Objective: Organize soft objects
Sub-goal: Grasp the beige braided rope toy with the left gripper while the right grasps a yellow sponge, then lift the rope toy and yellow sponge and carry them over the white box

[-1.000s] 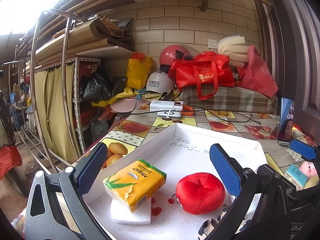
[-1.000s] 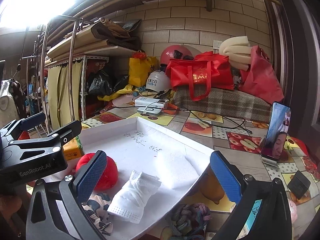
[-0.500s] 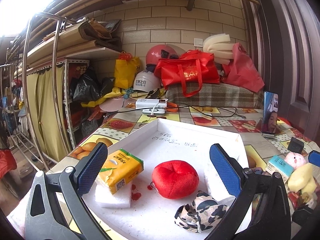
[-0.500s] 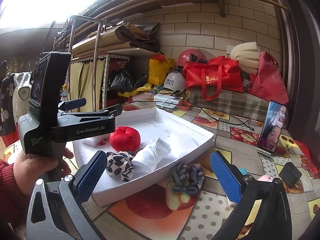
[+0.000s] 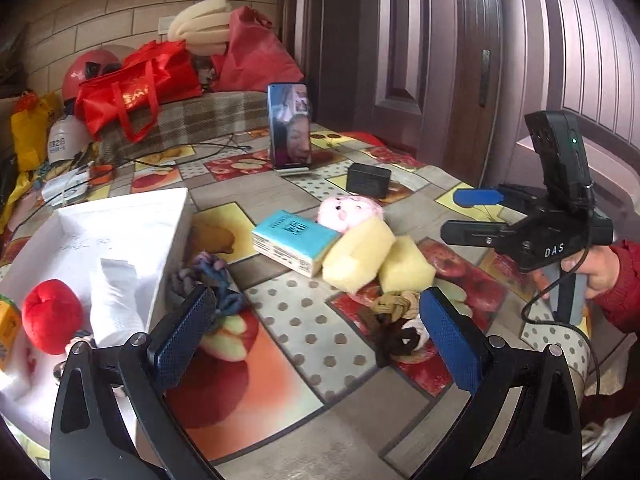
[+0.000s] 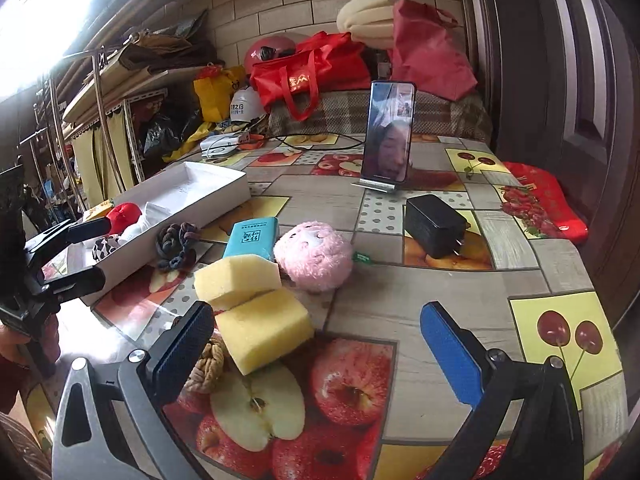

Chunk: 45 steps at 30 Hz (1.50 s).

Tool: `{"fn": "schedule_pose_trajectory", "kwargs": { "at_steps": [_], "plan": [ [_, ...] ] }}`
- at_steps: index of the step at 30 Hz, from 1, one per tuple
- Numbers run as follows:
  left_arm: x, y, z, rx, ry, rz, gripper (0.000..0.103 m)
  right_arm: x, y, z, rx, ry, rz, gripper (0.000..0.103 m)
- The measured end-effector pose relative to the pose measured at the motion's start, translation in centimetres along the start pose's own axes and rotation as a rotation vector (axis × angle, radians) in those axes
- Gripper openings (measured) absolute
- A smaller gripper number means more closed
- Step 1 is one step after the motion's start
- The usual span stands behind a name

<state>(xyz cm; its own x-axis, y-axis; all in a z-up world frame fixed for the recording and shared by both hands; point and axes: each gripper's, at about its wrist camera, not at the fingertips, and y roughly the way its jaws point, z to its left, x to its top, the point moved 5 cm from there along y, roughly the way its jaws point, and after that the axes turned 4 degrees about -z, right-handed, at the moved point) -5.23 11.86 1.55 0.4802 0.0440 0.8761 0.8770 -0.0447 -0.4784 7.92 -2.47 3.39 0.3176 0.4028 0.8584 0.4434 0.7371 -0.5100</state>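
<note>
Right wrist view: your released right claw [image 6: 316, 354] has the yellow sponge [image 6: 264, 330] at 10 o'clock, long axis crosswise; left claw [image 5: 316, 340] also released.

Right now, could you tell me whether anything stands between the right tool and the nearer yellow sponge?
Nothing visible does: the right tool is open, and the nearer yellow sponge lies just ahead beside its left finger, resting partly on a tan knotted rope.

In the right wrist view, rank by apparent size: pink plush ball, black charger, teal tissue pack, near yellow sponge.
1. Near yellow sponge, though it sits closest to the camera
2. Pink plush ball
3. Black charger and teal tissue pack look alike; the pack is partly hidden
</note>
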Motion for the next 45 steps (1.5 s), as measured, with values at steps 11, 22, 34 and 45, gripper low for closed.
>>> {"fn": "schedule_pose_trajectory", "kwargs": {
  "at_steps": [11,22,34,45],
  "plan": [
    [-1.6,5.7,-4.6,-0.086,0.051,0.269,0.096,-1.2,4.5,2.1,0.155,-0.041,0.190,0.097],
    [-2.2,6.4,-5.1,-0.093,0.082,0.310,0.058,-2.3,5.5,3.7,0.156,-0.132,0.286,0.075],
    [-1.0,3.8,-4.2,-0.084,0.047,0.178,0.039,-0.4,2.0,-0.5,0.030,0.034,0.080,0.058],
    [1.7,-2.9,-0.3,0.104,-0.026,-0.228,0.040,1.3,-3.3,-4.0,-0.186,0.159,-0.199,0.058]
  ]
}}
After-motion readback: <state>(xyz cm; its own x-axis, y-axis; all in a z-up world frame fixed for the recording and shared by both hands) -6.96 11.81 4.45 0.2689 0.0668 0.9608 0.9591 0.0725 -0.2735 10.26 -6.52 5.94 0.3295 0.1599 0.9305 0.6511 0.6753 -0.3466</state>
